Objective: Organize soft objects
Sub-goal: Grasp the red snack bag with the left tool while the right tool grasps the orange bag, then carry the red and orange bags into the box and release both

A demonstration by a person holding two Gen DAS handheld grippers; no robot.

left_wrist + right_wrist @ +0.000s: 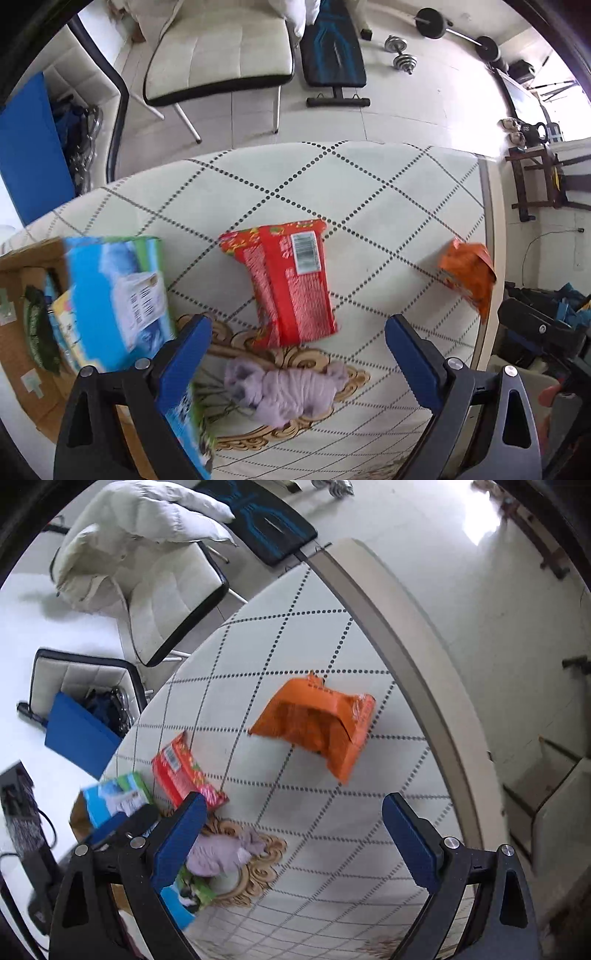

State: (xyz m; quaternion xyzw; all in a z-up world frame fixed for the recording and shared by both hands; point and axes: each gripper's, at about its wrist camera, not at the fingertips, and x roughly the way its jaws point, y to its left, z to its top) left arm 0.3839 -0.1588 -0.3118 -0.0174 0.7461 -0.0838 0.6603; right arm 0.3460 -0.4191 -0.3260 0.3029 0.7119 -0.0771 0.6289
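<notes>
A red snack pack [291,280] lies in the middle of the table, and shows at left in the right wrist view [184,771]. A crumpled lilac cloth [284,387] lies just below it, between my open left gripper's fingers [297,350]. A blue-green pack [118,299] is blurred over the cardboard box [22,332] at left, beside my left finger. An orange bag [317,723] lies near the table's right edge, ahead of my open, empty right gripper [293,834]. The orange bag also shows in the left wrist view [469,277].
The cardboard box holds a green item and other packs. The table edge [406,638] curves at right. White chairs [221,51], a blue board [29,147], a weight bench and dumbbells stand on the floor beyond the table.
</notes>
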